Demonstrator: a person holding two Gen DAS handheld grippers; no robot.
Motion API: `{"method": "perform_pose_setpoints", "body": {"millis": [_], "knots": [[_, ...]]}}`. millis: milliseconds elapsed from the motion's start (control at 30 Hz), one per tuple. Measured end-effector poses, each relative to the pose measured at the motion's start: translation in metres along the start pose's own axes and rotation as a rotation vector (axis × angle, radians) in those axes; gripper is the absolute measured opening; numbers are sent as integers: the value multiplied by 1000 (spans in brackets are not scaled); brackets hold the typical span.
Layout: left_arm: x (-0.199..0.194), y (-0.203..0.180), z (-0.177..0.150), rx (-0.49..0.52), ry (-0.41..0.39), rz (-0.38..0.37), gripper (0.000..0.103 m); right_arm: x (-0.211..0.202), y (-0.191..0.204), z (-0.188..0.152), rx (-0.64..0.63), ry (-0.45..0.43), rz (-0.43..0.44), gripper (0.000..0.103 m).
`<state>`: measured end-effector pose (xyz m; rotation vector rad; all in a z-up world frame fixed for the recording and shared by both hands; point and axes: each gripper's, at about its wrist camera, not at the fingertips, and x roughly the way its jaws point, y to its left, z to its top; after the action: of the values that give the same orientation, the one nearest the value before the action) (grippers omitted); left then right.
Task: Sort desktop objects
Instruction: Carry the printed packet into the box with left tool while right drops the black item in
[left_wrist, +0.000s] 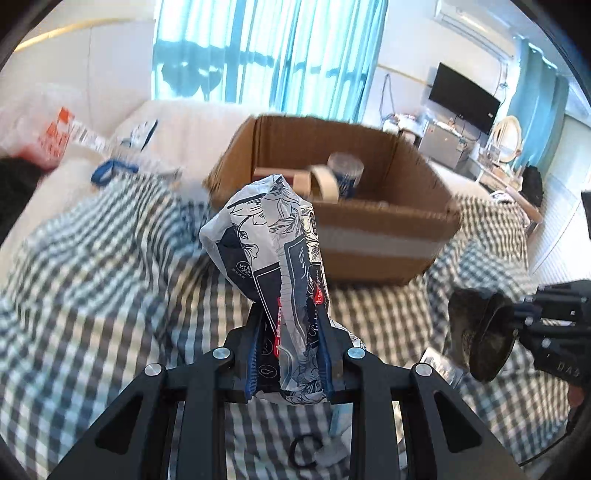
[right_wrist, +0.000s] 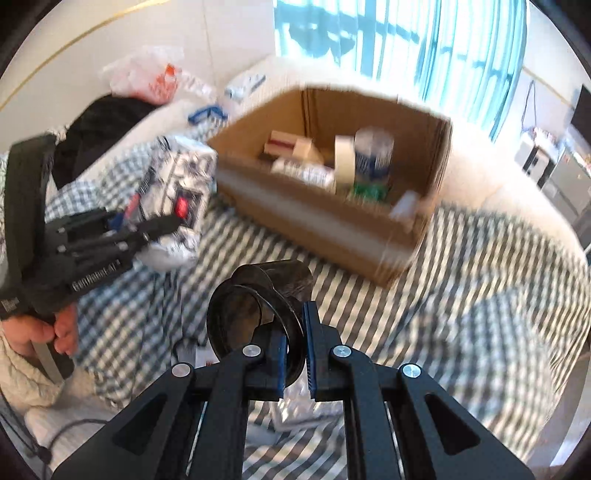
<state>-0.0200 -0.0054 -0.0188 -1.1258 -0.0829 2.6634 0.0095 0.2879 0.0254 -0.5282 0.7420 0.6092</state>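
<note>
On the left, the left gripper is squeezing a crumpled blue-and-white printed packet, lifted clear of the checked cloth, its top standing up in front of the cardboard box. The box is sitting open on the cloth just beyond both grippers, holding a roll of tape, a blue-and-white can and small cartons. To the right, the right gripper is pinching the thin rim of a dark funnel-shaped object, its jaws nearly closed, also raised above the cloth. A hand is gripping the left gripper's handle
</note>
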Motion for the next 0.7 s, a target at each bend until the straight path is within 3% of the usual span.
{"method": "perform_pose_setpoints", "body": {"millis": [200, 267, 700], "knots": [[-7, -16, 41, 50, -82, -15, 26, -18, -2, 50, -44, -97, -35, 7], [-8, -21, 56, 66, -108, -18, 26, -21, -3, 65, -127, -151, -11, 7], [24, -35, 128, 130, -200, -18, 26, 2, -36, 133, -96, -215, -29, 7]]}}
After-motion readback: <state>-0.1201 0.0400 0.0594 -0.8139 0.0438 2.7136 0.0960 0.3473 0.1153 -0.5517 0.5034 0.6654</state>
